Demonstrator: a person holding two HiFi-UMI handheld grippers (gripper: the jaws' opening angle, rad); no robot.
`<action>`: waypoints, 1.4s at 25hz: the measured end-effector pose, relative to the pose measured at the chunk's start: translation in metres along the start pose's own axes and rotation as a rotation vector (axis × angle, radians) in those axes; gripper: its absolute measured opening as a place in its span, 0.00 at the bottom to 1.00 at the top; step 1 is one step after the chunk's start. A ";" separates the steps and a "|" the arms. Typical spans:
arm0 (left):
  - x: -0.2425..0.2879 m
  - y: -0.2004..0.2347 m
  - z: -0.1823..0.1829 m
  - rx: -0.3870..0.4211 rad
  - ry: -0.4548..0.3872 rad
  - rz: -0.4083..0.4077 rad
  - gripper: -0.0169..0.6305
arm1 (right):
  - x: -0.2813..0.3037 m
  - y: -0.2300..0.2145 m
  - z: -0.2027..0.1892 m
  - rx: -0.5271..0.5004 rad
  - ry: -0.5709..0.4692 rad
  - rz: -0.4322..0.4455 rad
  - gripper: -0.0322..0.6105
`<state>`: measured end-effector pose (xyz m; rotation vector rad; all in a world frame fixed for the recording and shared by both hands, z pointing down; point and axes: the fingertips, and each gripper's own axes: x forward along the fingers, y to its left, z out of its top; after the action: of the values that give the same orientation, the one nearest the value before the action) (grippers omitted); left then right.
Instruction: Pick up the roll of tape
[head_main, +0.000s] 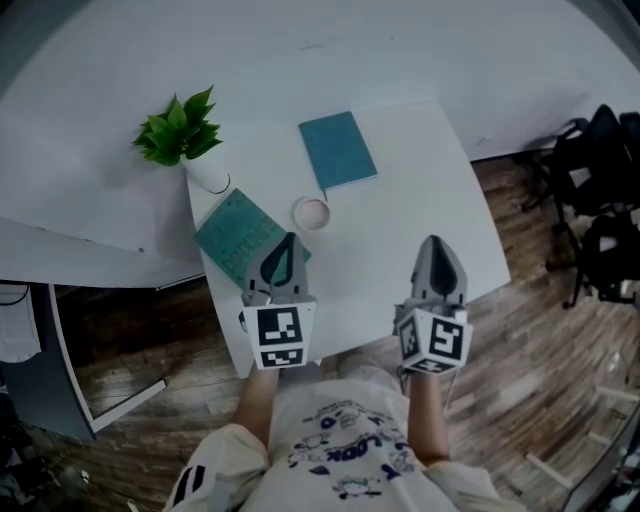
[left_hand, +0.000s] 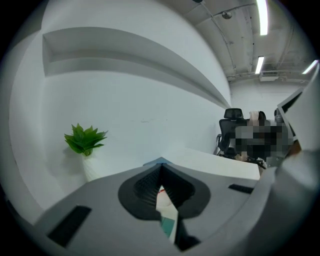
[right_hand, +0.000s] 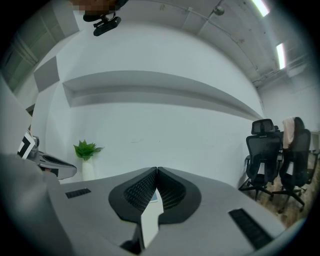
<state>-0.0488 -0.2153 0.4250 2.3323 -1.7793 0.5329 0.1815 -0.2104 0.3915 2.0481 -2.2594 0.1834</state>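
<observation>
The roll of tape (head_main: 312, 213) is a small white ring with a pinkish centre. It lies flat on the white table (head_main: 420, 190), between two teal books. My left gripper (head_main: 289, 240) hangs over the near book, its tips just short of the tape and slightly to its left; its jaws are shut with nothing in them. My right gripper (head_main: 433, 242) is over bare table well to the right of the tape, also shut and holding nothing. In the left gripper view (left_hand: 161, 168) and the right gripper view (right_hand: 156, 170) the jaws meet at the tips.
A green plant in a white pot (head_main: 185, 135) stands at the table's far left corner. One teal book (head_main: 338, 150) lies at the back, another (head_main: 235, 235) at the left under my left gripper. Black office chairs (head_main: 600, 190) stand on the wooden floor to the right.
</observation>
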 end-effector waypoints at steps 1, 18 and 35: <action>0.008 -0.002 -0.002 0.002 0.015 -0.001 0.03 | 0.006 -0.003 -0.004 0.006 0.008 0.001 0.05; 0.097 -0.029 -0.067 0.059 0.275 -0.122 0.04 | 0.080 -0.018 -0.073 0.024 0.174 0.069 0.05; 0.127 -0.048 -0.129 0.265 0.580 -0.260 0.22 | 0.110 -0.013 -0.111 0.066 0.268 0.110 0.05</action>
<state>0.0029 -0.2730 0.5956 2.1909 -1.1814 1.3005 0.1822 -0.3039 0.5180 1.8019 -2.2248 0.5131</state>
